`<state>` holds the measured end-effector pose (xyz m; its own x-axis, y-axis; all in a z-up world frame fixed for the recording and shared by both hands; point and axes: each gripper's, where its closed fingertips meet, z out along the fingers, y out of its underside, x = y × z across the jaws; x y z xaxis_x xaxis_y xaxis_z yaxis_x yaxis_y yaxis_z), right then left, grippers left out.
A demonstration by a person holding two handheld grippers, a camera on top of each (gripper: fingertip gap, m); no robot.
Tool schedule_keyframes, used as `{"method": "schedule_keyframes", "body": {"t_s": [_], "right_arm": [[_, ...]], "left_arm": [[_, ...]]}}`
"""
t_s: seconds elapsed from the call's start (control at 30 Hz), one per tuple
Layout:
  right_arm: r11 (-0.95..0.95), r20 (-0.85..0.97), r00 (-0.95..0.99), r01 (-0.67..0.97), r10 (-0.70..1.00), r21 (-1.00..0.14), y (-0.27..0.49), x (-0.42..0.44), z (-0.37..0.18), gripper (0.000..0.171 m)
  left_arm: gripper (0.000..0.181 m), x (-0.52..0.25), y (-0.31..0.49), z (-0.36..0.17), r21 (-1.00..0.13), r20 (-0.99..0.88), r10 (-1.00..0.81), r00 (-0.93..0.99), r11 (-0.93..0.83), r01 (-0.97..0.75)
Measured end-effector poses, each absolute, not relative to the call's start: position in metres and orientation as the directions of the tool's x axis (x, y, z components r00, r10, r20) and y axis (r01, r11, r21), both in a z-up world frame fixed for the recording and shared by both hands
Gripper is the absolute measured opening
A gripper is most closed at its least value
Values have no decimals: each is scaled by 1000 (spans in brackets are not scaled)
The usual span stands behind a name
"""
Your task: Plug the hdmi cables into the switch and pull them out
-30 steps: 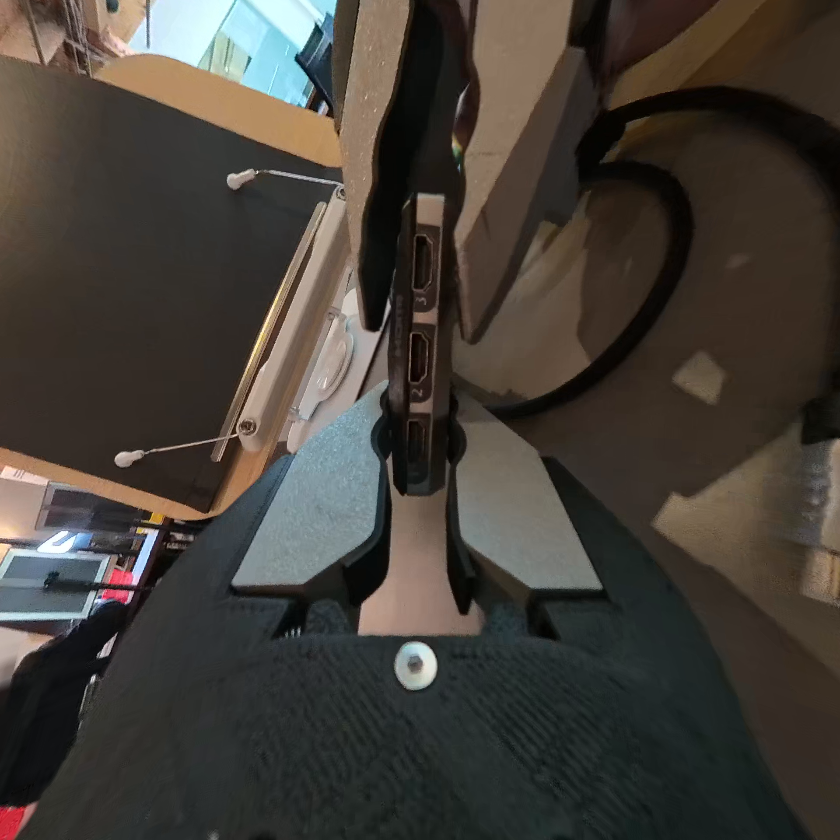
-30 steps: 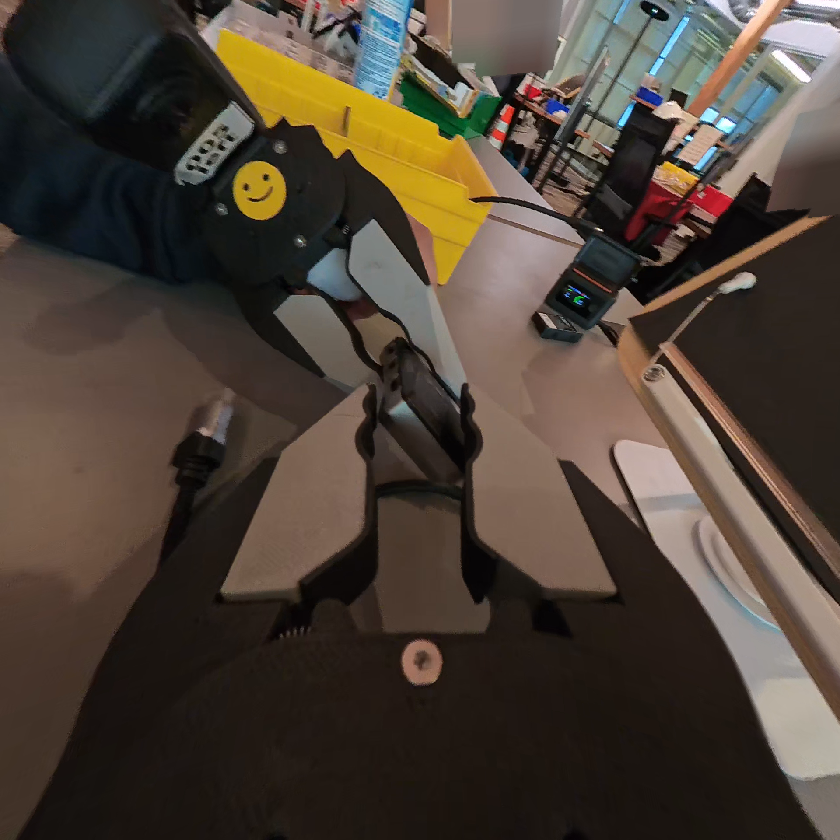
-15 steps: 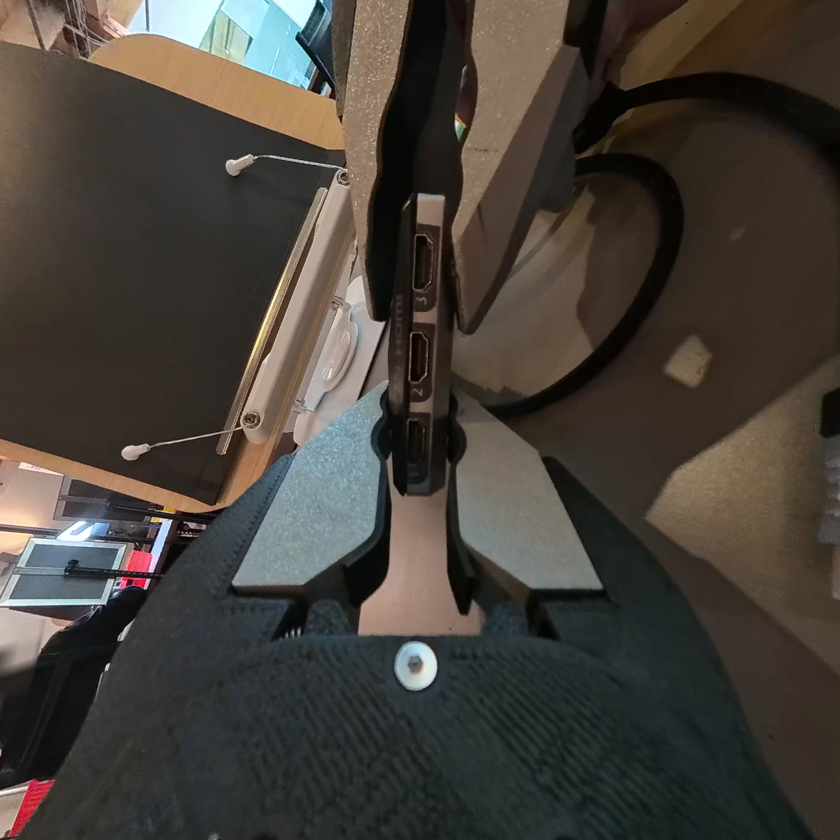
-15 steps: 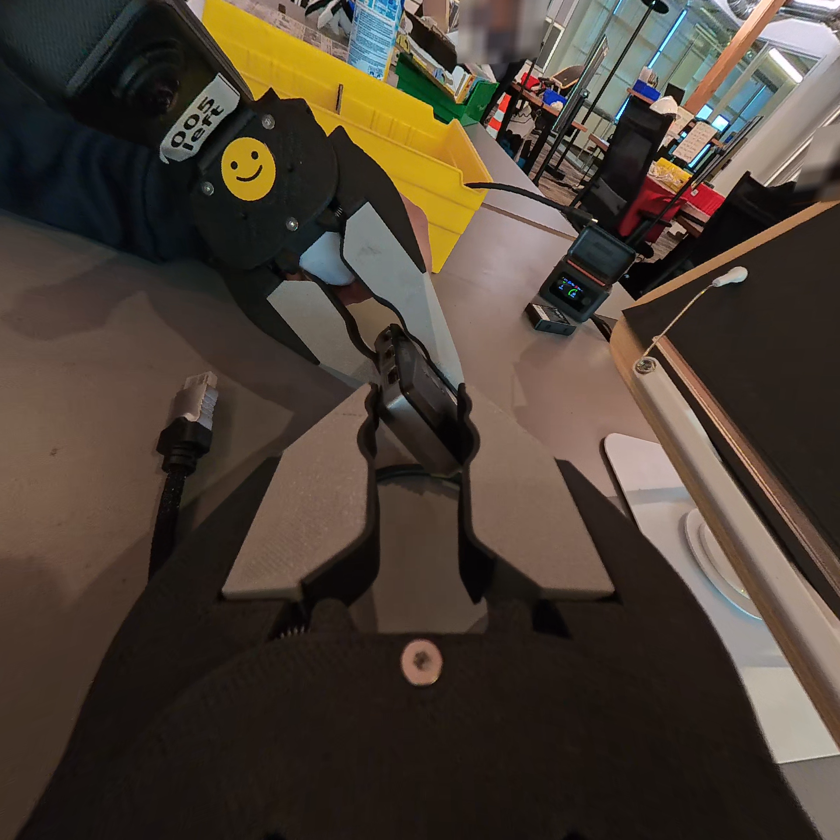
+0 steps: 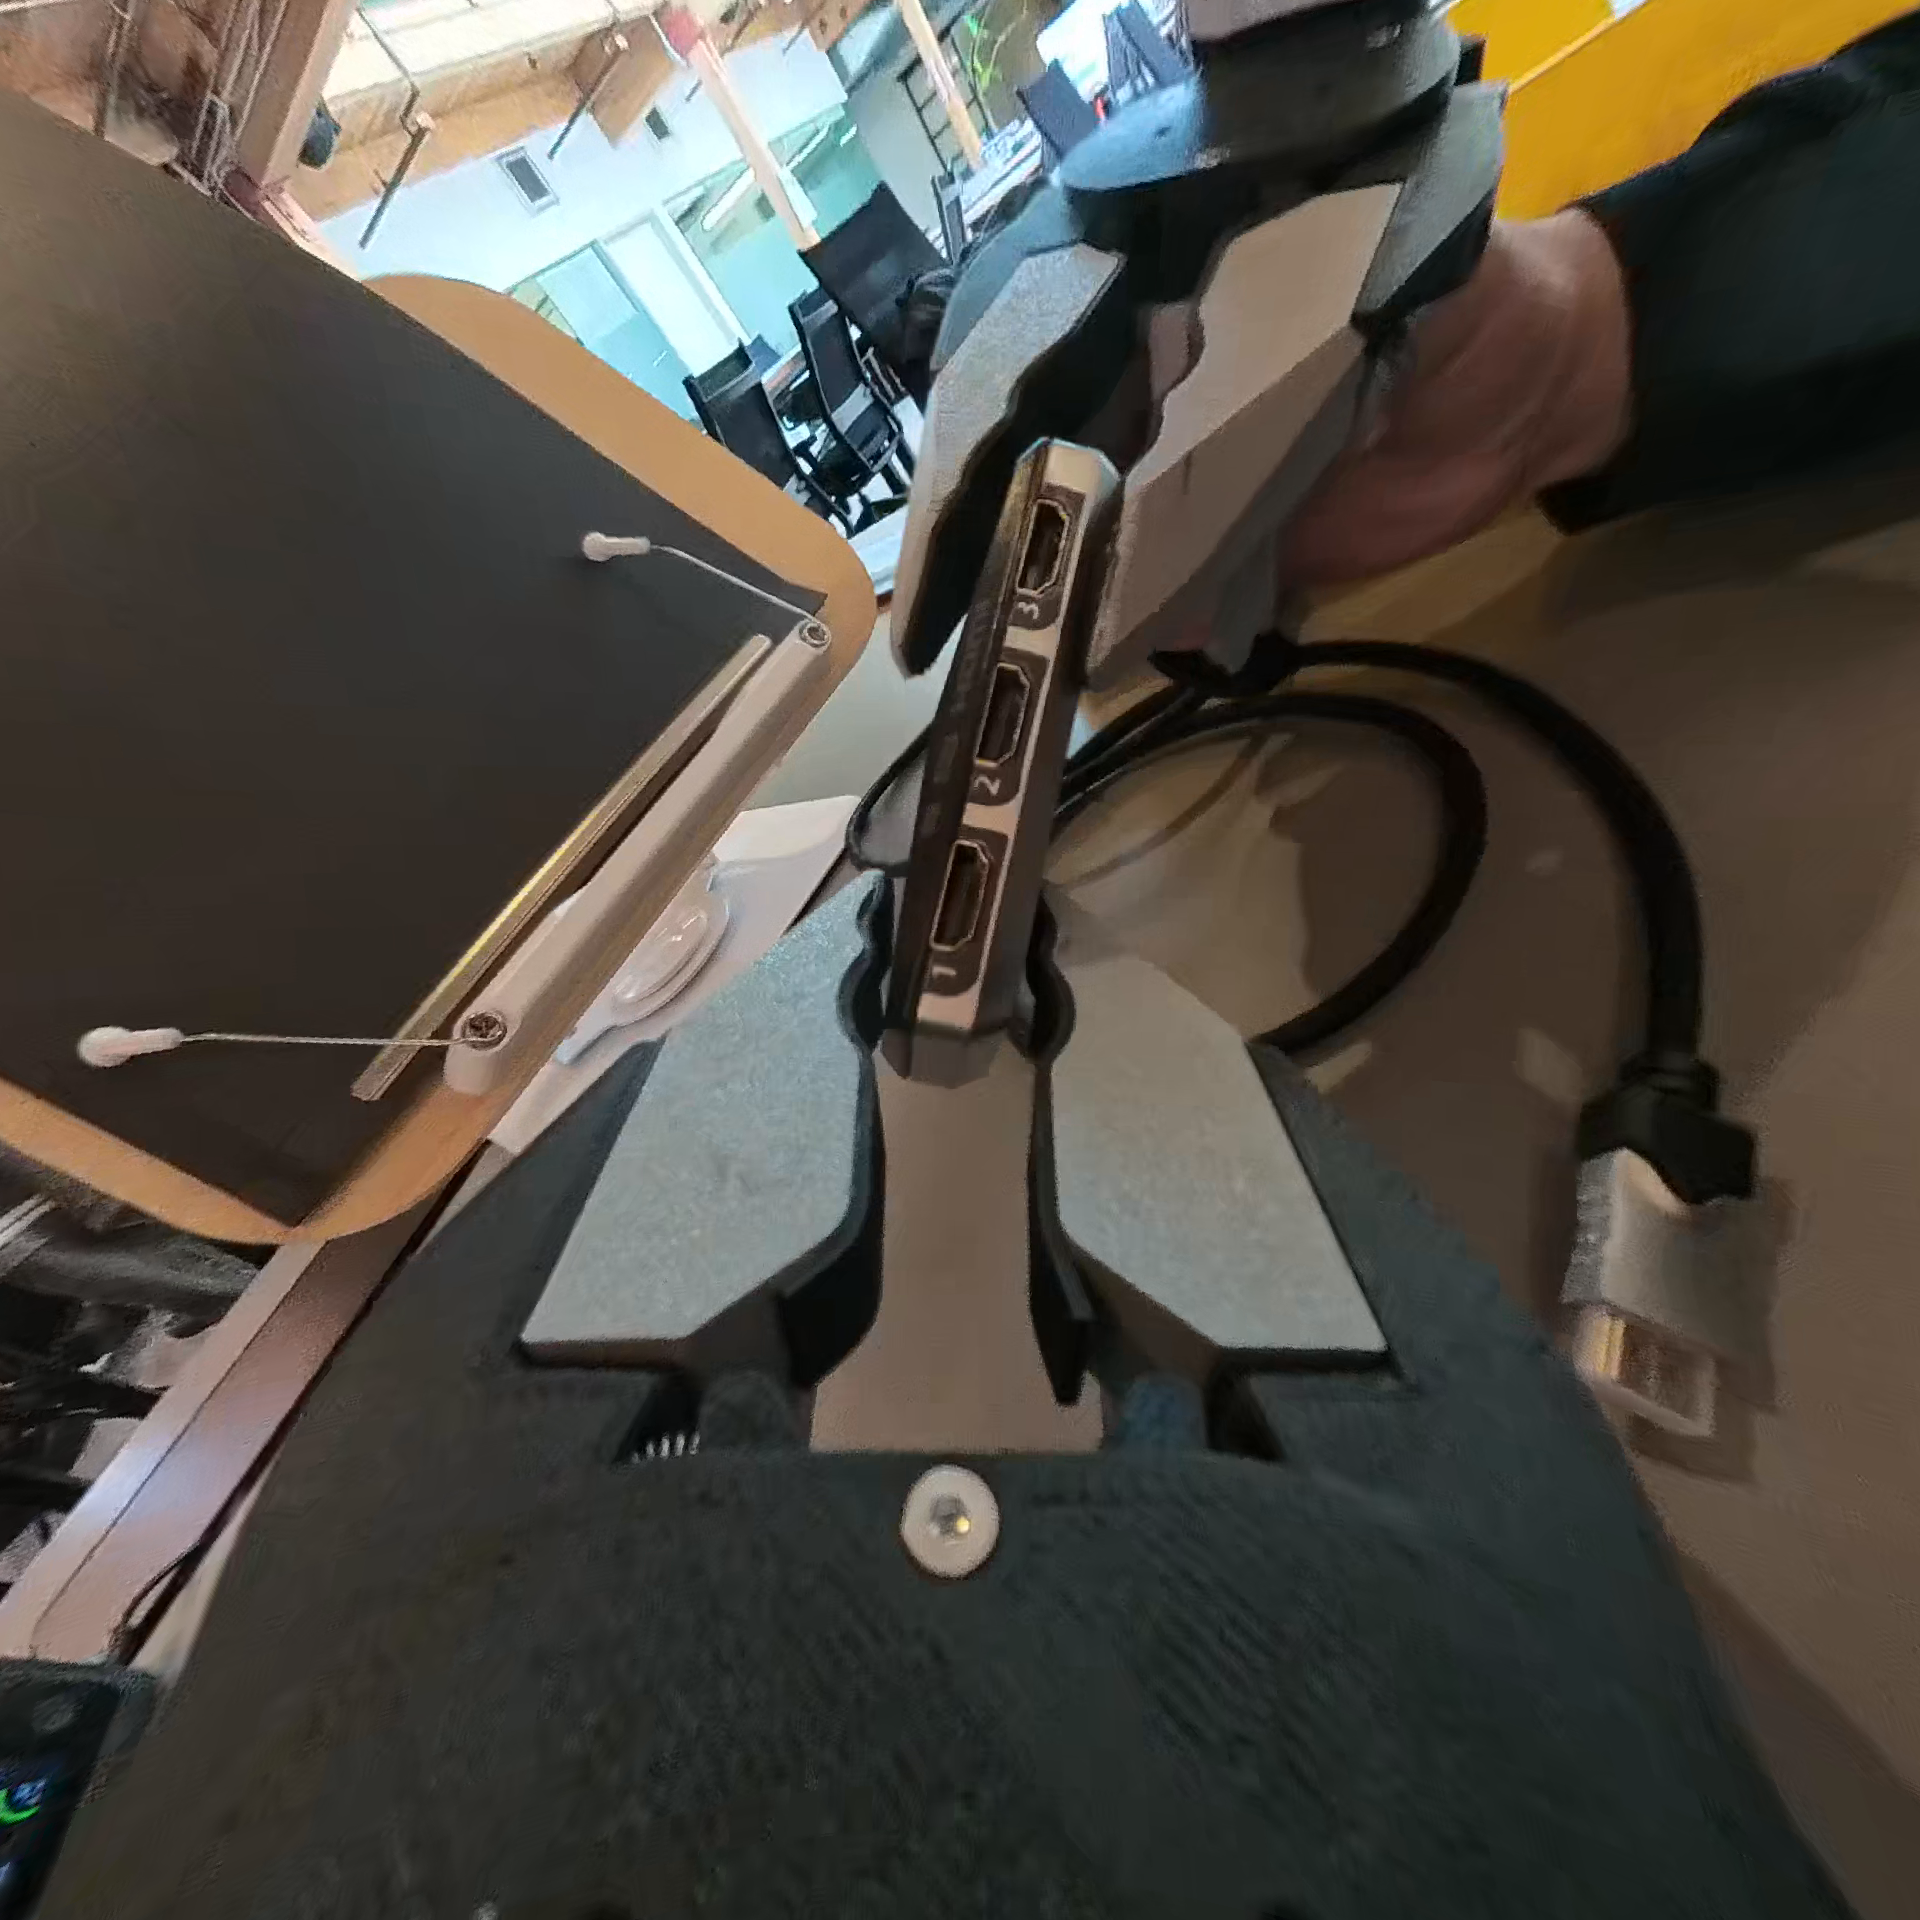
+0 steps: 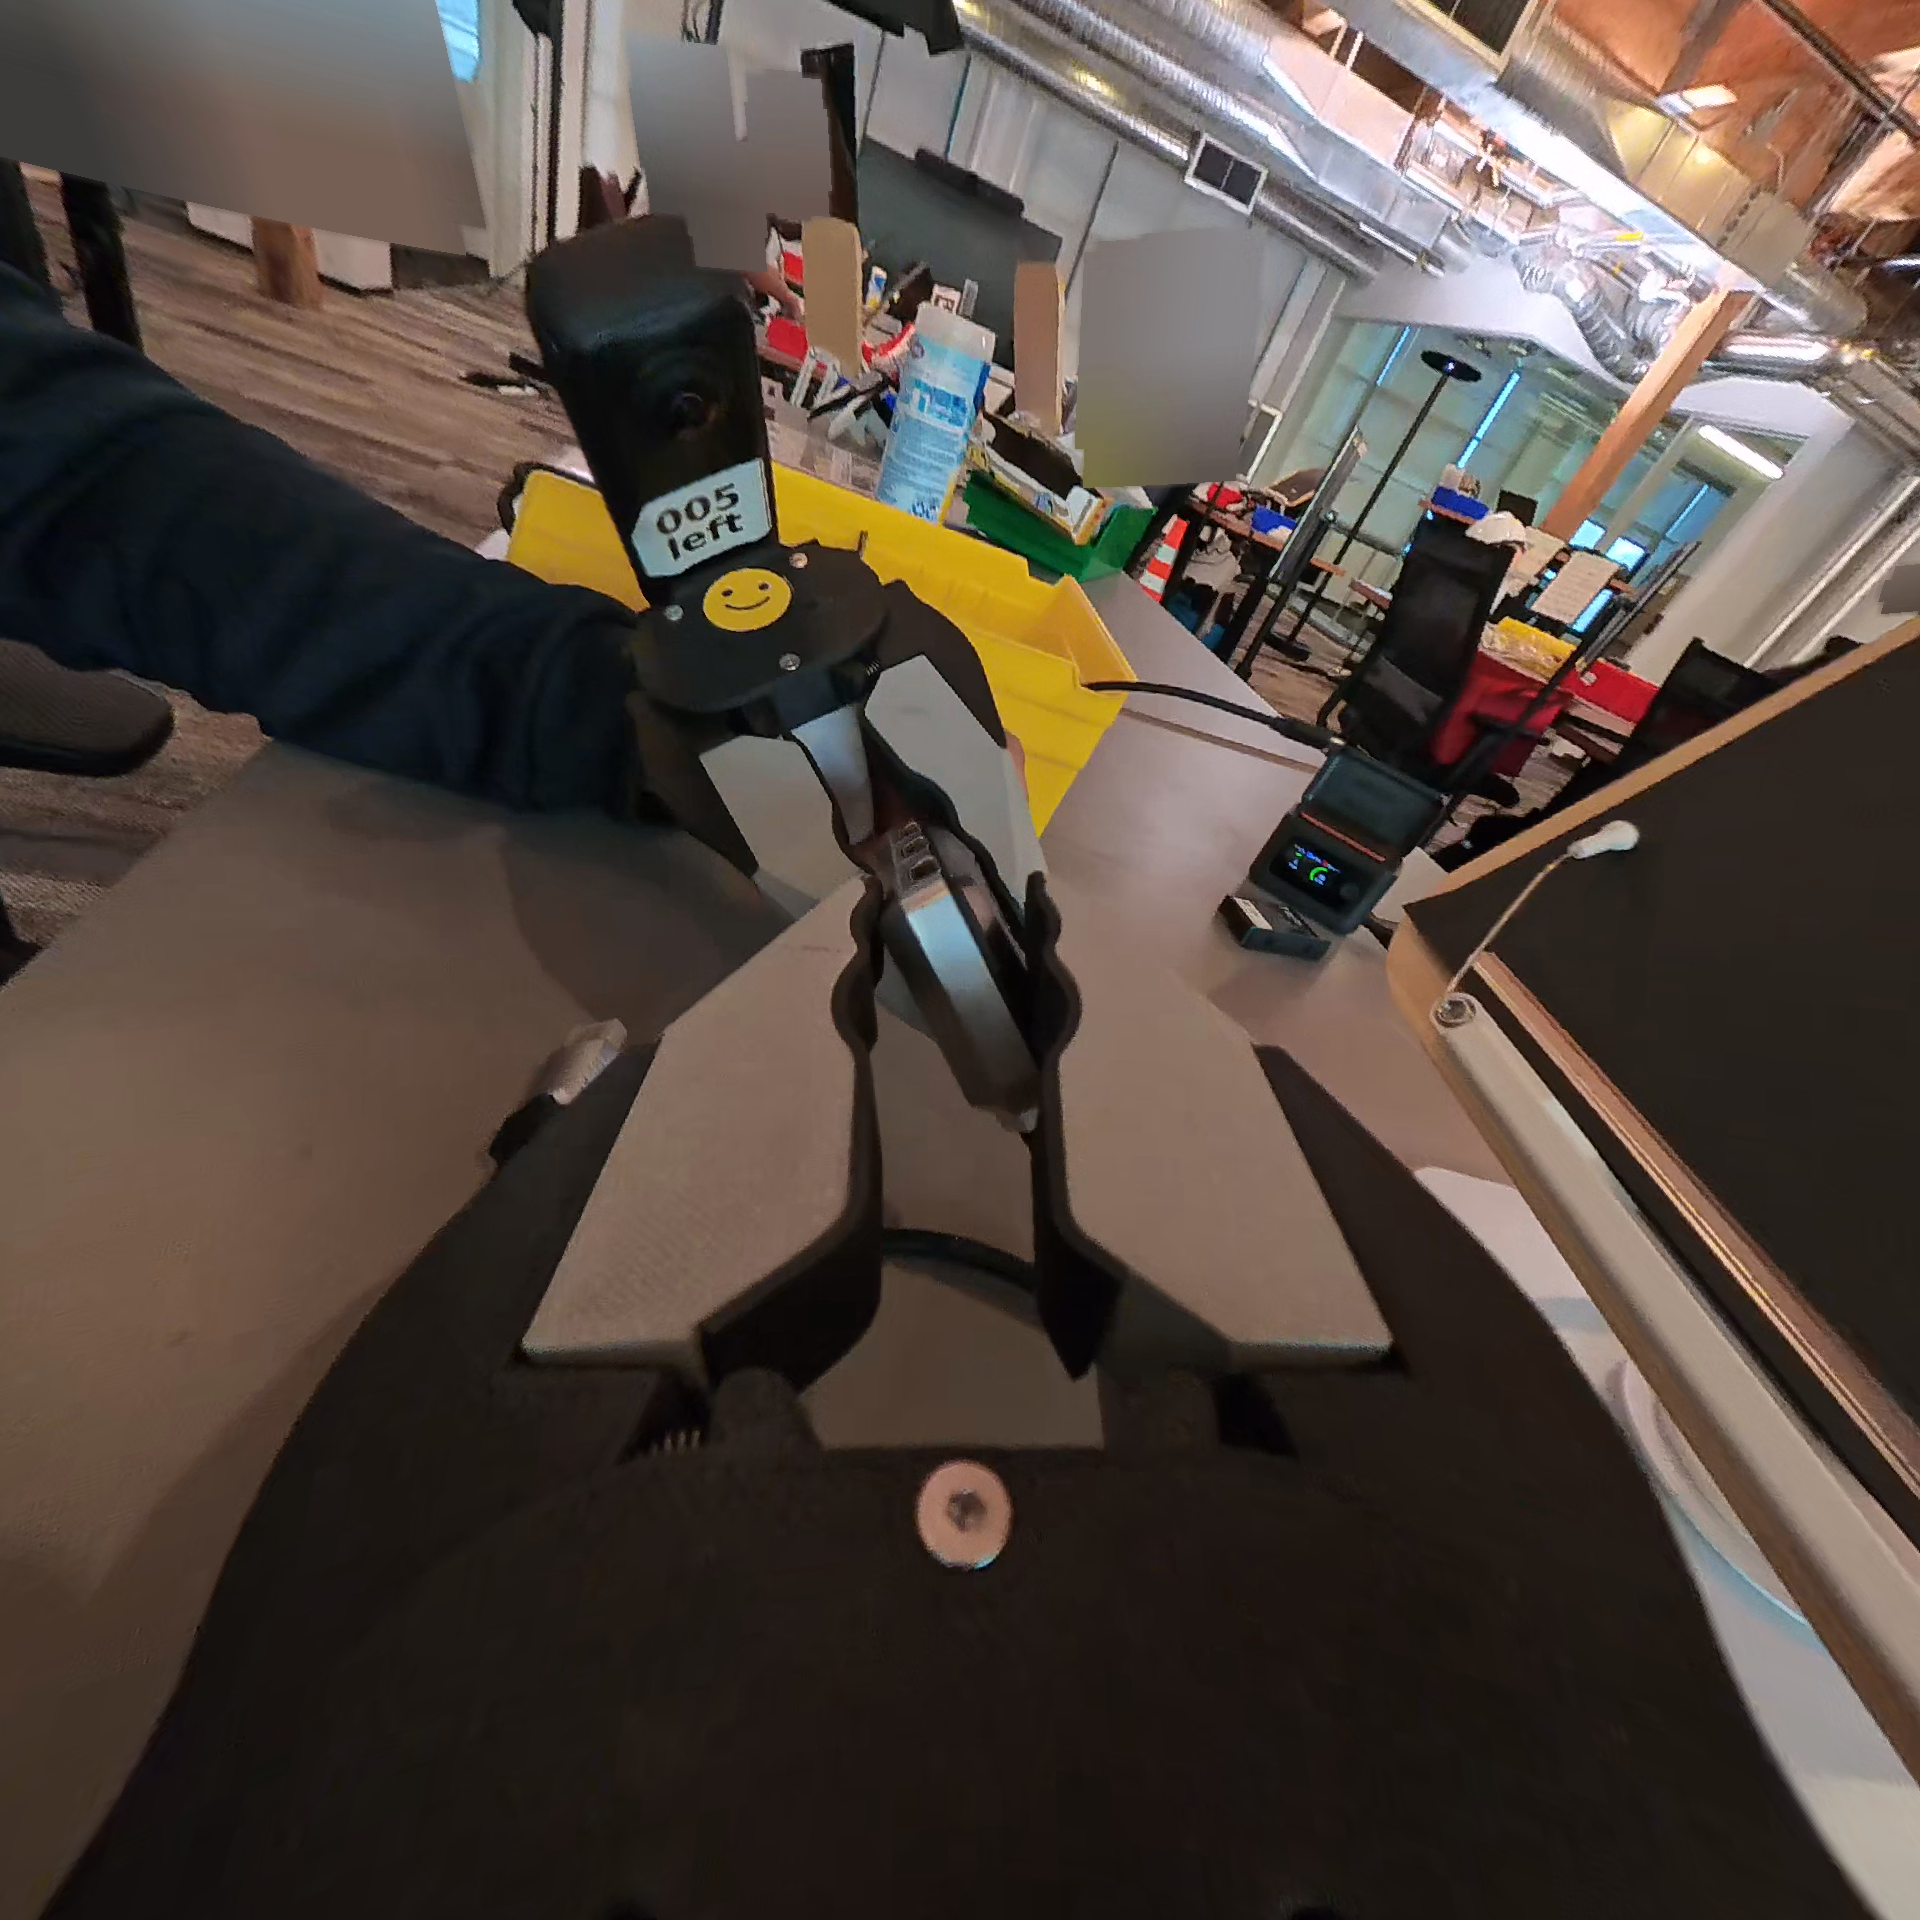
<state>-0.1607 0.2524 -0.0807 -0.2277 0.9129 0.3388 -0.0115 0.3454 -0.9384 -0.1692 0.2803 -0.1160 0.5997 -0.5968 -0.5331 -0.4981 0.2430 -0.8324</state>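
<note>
While lifted, switch (image 5: pixel 987 769) tilts more.

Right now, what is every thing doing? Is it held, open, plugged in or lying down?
left gripper: shut on the switch's near end.
right gripper: shut on the switch's other end.
switch: held up off the table, three ports in view, all empty.
hdmi cable: unplugged, lying loose on the table.
small screen device: lit up.

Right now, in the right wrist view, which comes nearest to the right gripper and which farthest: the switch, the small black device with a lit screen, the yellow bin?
1. switch, between the right gripper fingertips.
2. small black device with a lit screen, right, mid-table.
3. yellow bin, behind the left gripper.
</note>
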Motion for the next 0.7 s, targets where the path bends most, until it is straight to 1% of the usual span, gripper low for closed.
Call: {"method": "schedule_keyframes", "body": {"t_s": [0.13,0.2,0.43,0.5,0.57,0.63,0.7], "right_arm": [[275,280,-267,-56,922,-960,249,-156,-72,24],[261,266,-272,-57,925,-964,249,-155,-70,24],[298,301,-287,-54,910,-953,246,-147,-66,24],[311,308,-274,-36,911,-950,249,-147,-67,25],[333,317,-245,26,916,-943,257,-149,-76,27],[338,314,-218,79,924,-938,265,-152,-86,30],[334,313,-184,99,932,-937,272,-155,-89,31]], "left_arm": [[21,-162,270,-107,-875,-466,-669,579,248,-416],[20,-162,270,-105,-877,-456,-679,575,235,-419],[20,-156,264,-96,-861,-489,-667,563,266,-433],[20,-158,266,-98,-846,-513,-650,561,271,-459],[19,-165,274,-106,-774,-606,-579,546,271,-572],[19,-172,280,-111,-665,-722,-473,505,272,-696],[19,-179,285,-113,-600,-778,-409,477,260,-757]]}}
